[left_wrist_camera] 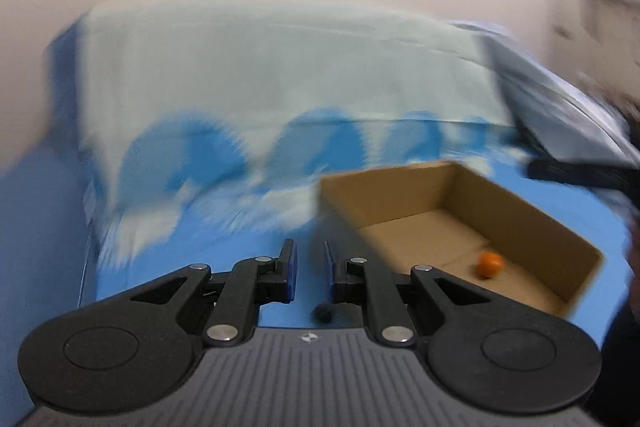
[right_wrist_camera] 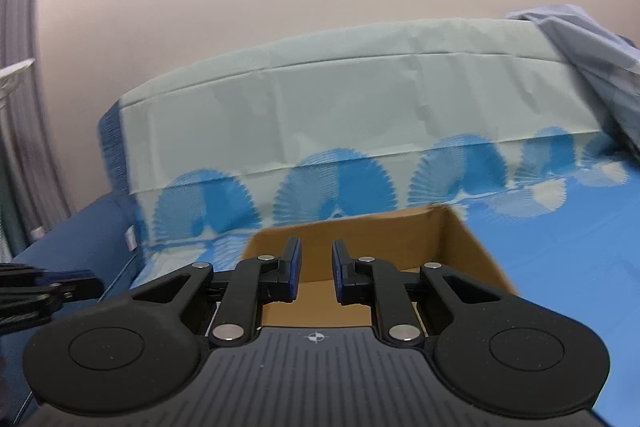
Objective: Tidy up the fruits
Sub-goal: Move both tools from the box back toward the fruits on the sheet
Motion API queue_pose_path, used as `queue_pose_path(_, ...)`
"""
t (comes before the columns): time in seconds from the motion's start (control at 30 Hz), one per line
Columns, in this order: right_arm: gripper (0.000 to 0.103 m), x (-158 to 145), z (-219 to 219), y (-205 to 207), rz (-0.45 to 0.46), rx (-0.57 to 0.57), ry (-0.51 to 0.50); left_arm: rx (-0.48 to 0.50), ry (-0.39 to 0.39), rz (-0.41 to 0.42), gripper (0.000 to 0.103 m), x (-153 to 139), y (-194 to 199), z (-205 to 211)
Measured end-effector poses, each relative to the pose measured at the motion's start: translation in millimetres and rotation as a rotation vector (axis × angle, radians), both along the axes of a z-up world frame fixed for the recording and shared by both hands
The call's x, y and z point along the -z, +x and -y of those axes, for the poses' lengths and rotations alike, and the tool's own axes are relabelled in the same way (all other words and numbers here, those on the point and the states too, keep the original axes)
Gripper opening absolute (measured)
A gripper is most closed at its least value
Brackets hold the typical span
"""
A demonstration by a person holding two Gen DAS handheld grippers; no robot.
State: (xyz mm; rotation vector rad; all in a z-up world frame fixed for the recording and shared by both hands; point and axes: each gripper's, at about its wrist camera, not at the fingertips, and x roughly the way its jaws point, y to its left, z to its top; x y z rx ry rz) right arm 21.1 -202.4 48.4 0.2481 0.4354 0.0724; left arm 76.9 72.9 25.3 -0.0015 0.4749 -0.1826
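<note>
An open cardboard box [left_wrist_camera: 516, 211] lies on the blue cloth, to the right of my left gripper [left_wrist_camera: 310, 259]. One small orange fruit [left_wrist_camera: 489, 264] rests on the box floor near its right wall. My left gripper hangs over the cloth just left of the box, jaws close together with nothing between them. A small dark round thing [left_wrist_camera: 322, 313] sits on the cloth under it; the blur hides what it is. My right gripper [right_wrist_camera: 316, 263] is over the near part of the box [right_wrist_camera: 460, 239], jaws close together and empty. No fruit shows in the right wrist view.
A pale green cloth [right_wrist_camera: 340, 107] with blue fan prints drapes over a raised back. Grey-blue fabric [right_wrist_camera: 600, 59] is bunched at the far right. A plain wall rises behind. The other gripper's black body [right_wrist_camera: 40, 291] shows at the left edge of the right wrist view.
</note>
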Motion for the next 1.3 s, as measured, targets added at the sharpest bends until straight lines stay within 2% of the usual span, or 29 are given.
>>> queue_pose_path(0.1, 0.018, 1.8, -26.1, -0.1, -0.002, -0.078, -0.026, -0.083, -0.098, 0.024, 0.016, -4.3, 2.9, -20.1)
queue_pose_path(0.23, 0.018, 5.0, -65.3, -0.6, 0.004, -0.199, -0.072, -0.2, -0.206, 0.008, 0.017, -1.6, 12.6, -50.8)
queue_pose_path(0.3, 0.018, 8.0, -86.3, 0.0, 0.006, -0.265, -0.088, -0.288, -0.302, -0.027, 0.017, 3.0, 19.2, -76.6)
queue_pose_path(0.4, 0.018, 14.2, -116.6, 2.5, 0.001, -0.351, -0.104, -0.464, -0.446, -0.129, 0.017, 21.8, 31.9, -119.1)
queue_pose_path(0.5, 0.018, 22.0, -144.5, 7.8, -0.013, -0.421, -0.095, -0.576, -0.533, -0.208, 0.017, 39.1, 42.0, -146.8)
queue_pose_path(0.57, 0.019, 28.9, -161.8, 13.9, -0.039, -0.459, -0.082, -0.613, -0.529, -0.235, 0.017, 44.2, 46.2, -154.2)
queue_pose_path(0.67, 0.027, 38.1, -183.8, 23.9, -0.065, -0.51, -0.084, -0.62, -0.48, -0.286, 0.022, 48.3, 56.0, -151.6)
queue_pose_path(0.73, 0.037, 43.7, -195.9, 31.9, -0.073, -0.519, -0.097, -0.618, -0.424, -0.314, 0.028, 50.3, 62.1, -146.9)
queue_pose_path(0.8, 0.057, 54.3, -207.2, 45.6, -0.109, -0.503, -0.099, -0.62, -0.359, -0.346, 0.035, 56.1, 71.5, -140.8)
queue_pose_path(0.87, 0.064, 67.9, -215.5, 61.6, -0.158, -0.479, -0.096, -0.624, -0.303, -0.386, 0.037, 63.1, 79.8, -135.6)
queue_pose_path(1.03, 0.064, 103.6, -235.2, 90.0, -0.258, -0.42, -0.141, -0.623, -0.204, -0.48, 0.037, 84.6, 98.0, -128.4)
queue_pose_path(1.23, 0.063, 135.7, -250.1, 116.3, -0.366, -0.403, -0.106, -0.599, -0.134, -0.528, 0.037, 95.8, 107.9, -122.3)
queue_pose_path(1.27, 0.061, 140.0, -252.1, 119.2, -0.379, -0.405, -0.103, -0.596, -0.131, -0.532, 0.037, 96.6, 108.5, -121.7)
queue_pose_path(1.3, 0.053, 142.9, -253.1, 120.5, -0.387, -0.408, -0.103, -0.594, -0.125, -0.538, 0.037, 97.9, 109.4, -120.6)
